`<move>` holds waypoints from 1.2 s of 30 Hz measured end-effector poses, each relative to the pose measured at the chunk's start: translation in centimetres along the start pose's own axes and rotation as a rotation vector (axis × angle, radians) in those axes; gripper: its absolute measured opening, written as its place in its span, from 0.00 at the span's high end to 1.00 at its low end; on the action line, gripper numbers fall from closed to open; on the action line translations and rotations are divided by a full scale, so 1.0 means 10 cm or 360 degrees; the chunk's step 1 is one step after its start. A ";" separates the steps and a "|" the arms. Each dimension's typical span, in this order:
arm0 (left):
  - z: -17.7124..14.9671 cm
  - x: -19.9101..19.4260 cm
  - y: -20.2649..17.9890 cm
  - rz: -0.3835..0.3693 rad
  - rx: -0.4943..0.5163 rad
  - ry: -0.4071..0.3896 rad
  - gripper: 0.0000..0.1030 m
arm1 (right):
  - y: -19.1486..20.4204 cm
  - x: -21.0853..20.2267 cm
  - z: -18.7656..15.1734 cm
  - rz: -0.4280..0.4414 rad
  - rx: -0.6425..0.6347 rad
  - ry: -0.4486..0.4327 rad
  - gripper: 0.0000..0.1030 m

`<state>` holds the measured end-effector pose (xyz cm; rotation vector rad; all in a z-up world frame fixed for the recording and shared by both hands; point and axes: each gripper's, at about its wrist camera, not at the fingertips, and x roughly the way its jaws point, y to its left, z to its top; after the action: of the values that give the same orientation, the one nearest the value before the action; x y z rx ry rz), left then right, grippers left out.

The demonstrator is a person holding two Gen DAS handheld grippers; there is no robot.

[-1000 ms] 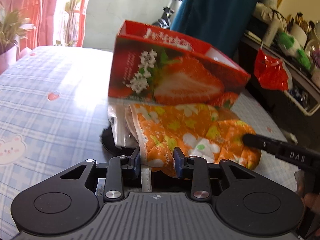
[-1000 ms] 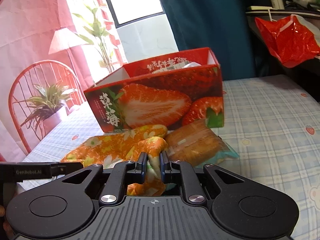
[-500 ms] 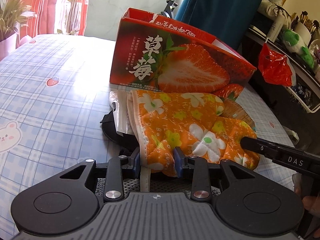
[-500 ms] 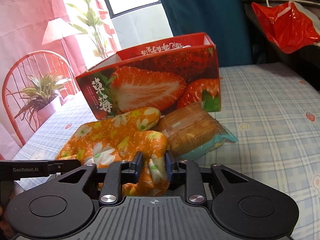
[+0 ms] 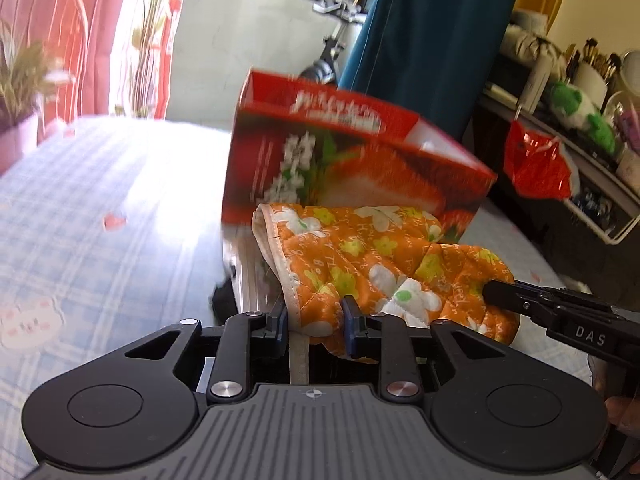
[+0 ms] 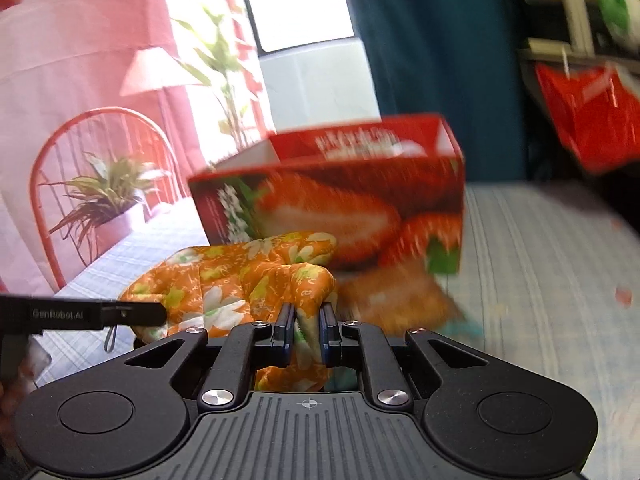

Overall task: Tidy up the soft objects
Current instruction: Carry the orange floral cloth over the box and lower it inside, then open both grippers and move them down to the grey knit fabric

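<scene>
Checked table [image 5: 100, 184] w/ strawberry box [image 5: 340, 168] behind; we've pinched the mitt [image 5: 360, 256] in both claws, left claw [image 5: 314, 322] & right claw [image 6: 306, 334] just closing on it. Mitt's in front of box, not yet in.

Bright window [image 6: 304, 4] backlight, motion blur, fisheye-warped edges

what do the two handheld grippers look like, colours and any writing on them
Both are matte black. Left gripper and right gripper have ribbed grey tops, round side discs, silver pivot screws and dark blue finger pads. Seen side-on, the left reads "GenRobot.AI", the right "DAS".
</scene>
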<state>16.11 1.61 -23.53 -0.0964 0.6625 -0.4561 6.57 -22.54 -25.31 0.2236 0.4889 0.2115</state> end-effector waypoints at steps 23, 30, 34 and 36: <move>1.40 0.51 -0.28 0.0051 0.0291 -0.0255 0.73 | -0.17 0.64 1.43 -0.0050 -0.0287 -0.0185 0.89; 1.67 1.09 -0.24 0.0092 0.0335 -0.0128 0.73 | -0.38 1.25 1.58 -0.0125 -0.0227 -0.0045 0.89; 1.75 1.35 -0.14 0.0089 0.0287 -0.0057 0.71 | -0.46 1.52 1.62 -0.0160 -0.0201 0.0028 0.89; 1.77 1.44 -0.10 0.0101 0.0296 -0.0044 0.66 | -0.50 1.63 1.65 -0.0180 -0.0166 0.0054 0.89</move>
<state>36.59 -6.64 -17.62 0.0937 0.5914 -0.4521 29.39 -25.85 -19.63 0.0905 0.5213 0.1304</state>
